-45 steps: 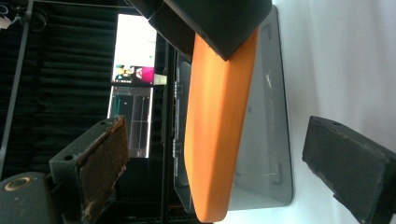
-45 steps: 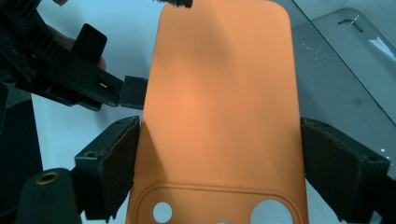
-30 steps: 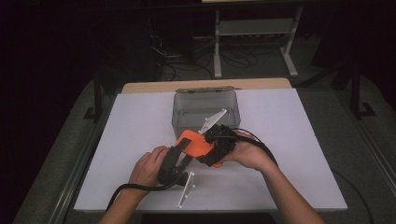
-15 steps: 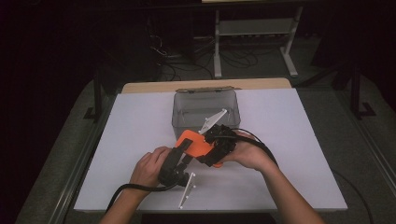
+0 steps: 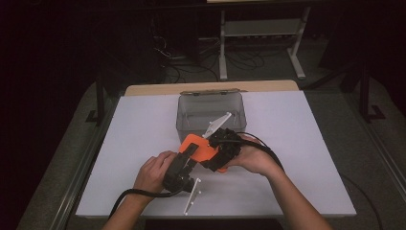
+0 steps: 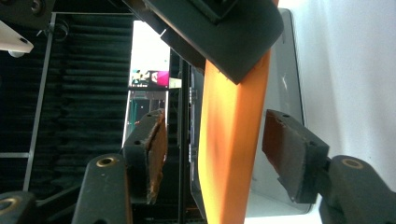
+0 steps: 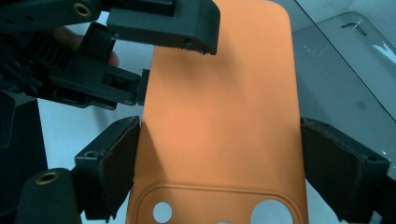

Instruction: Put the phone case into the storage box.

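Left gripper point(image 5: 187, 154) half-closed around an orange phone case point(image 5: 200, 148), right gripper point(image 5: 221, 143) clamped on it, both just in front of a clear bin point(image 5: 211, 103).

From the left: the left gripper's jaws have just been closing, and in the left gripper view the case point(image 6: 233, 140) stands edge-on between the pads, near both, with gaps visible, so it is not yet pinched. To its right, the right gripper point(image 7: 219, 163) grasps the case point(image 7: 219, 93) by its long edges, camera cut-outs nearest the lens. Both hands hold the case above the white table point(image 5: 306, 139). Behind them the bin looks empty, though its floor is partly hidden.
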Tool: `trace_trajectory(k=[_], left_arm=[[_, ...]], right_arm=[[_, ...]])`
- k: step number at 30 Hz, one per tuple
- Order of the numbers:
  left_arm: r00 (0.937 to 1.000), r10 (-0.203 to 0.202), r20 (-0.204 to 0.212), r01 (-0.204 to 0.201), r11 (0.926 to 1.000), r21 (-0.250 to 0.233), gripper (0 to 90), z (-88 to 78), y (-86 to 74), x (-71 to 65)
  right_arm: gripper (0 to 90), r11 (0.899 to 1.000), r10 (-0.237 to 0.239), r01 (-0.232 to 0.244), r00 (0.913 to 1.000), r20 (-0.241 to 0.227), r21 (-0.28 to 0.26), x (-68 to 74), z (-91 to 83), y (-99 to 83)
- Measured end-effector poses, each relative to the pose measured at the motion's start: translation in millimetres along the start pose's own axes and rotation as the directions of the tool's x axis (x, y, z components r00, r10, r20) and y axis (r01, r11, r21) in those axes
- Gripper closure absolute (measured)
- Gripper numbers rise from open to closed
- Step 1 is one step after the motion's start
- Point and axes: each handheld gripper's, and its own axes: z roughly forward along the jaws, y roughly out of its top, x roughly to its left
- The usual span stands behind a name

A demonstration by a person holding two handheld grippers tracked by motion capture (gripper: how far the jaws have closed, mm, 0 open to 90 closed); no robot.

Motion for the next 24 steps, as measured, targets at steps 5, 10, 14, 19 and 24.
trace_trajectory(k=[5, 10, 14, 19, 24], left_arm=[[1.0000, 0.004, -0.005, -0.004, 1.0000, -0.002, 44.8, -0.3, 0.4, 0.0], [1.0000, 0.008, -0.001, -0.008, 0.9999, -0.007, 48.2, -0.5, 1.4, -0.3], [0.9999, 0.011, -0.001, -0.011, 0.9998, -0.015, 51.7, -0.7, 2.6, -0.6], [0.9997, 0.024, 0.001, -0.024, 0.9997, -0.009, 54.8, -1.5, 3.4, 0.2], [0.9996, 0.028, 0.003, -0.028, 0.9996, -0.010, 58.1, -1.9, 3.6, 0.5]], right_arm=[[14.7, 1.000, 0.001, -0.001, 1.0000, -0.003, 0.002, 0.2, 1.0, 0.1], [14.7, 1.000, 0.001, -0.001, 1.0000, -0.005, 0.002, 0.1, 1.3, 0.3], [14.7, 1.000, 0.004, -0.004, 1.0000, -0.005, -0.001, -0.3, 0.9, 0.3], [14.7, 1.000, 0.003, -0.003, 1.0000, -0.005, -0.001, -0.3, 1.2, 0.4], [14.7, 1.000, 0.005, -0.005, 1.0000, -0.005, -0.002, -0.3, 1.1, 0.5]])
